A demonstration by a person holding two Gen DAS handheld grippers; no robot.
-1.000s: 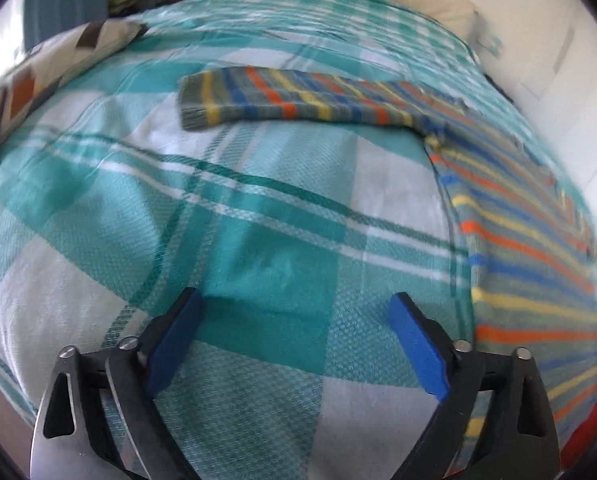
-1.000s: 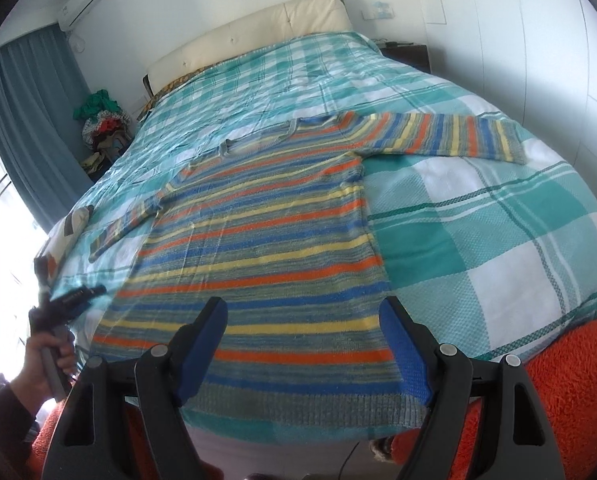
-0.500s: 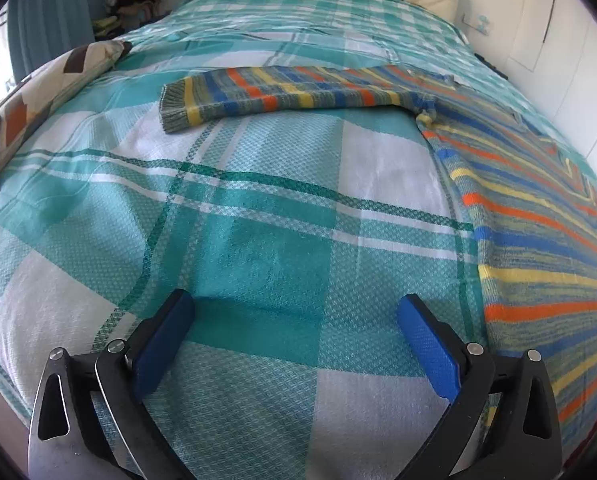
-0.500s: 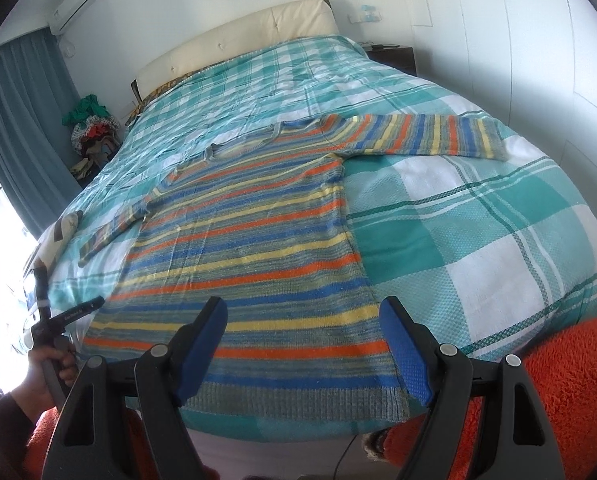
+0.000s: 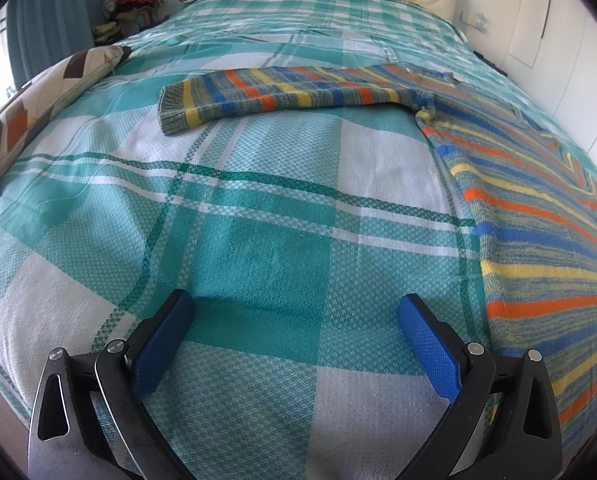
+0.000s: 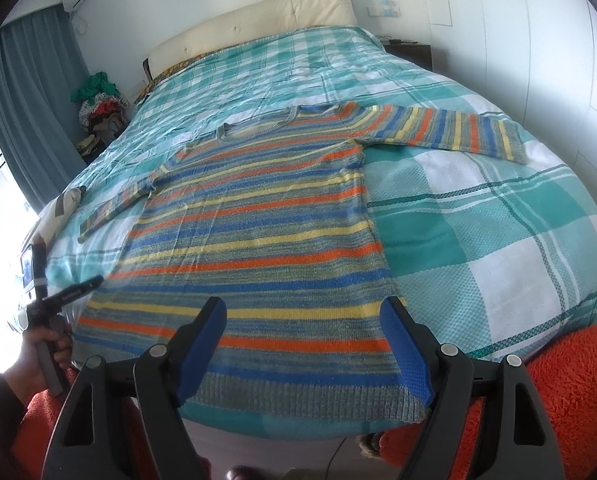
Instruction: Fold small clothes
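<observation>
A striped knit sweater point(image 6: 254, 232) in blue, orange, yellow and grey lies flat on the bed, both sleeves spread out sideways. My right gripper point(image 6: 304, 322) hovers open above its grey hem near the bed's front edge, with nothing between the blue pads. In the left wrist view the sweater's body point(image 5: 538, 248) fills the right side and one sleeve point(image 5: 290, 94) stretches left across the bedspread. My left gripper point(image 5: 294, 316) stands open over bare bedspread, left of the sweater. In the right wrist view a hand holds the left gripper's handle point(image 6: 48, 316) at the left edge.
The bed has a teal and white plaid bedspread point(image 6: 478, 216) and a cream headboard point(image 6: 258, 20). A patterned pillow point(image 5: 54, 84) lies at the bed's left side. A pile of clothes point(image 6: 100, 104) sits by the blue curtain. An orange fleece sleeve point(image 6: 570, 392) shows at the lower right.
The left wrist view has swung a little, so the sleeve and headboard show more fully. Both grippers stay open and empty; the sweater has not moved.
</observation>
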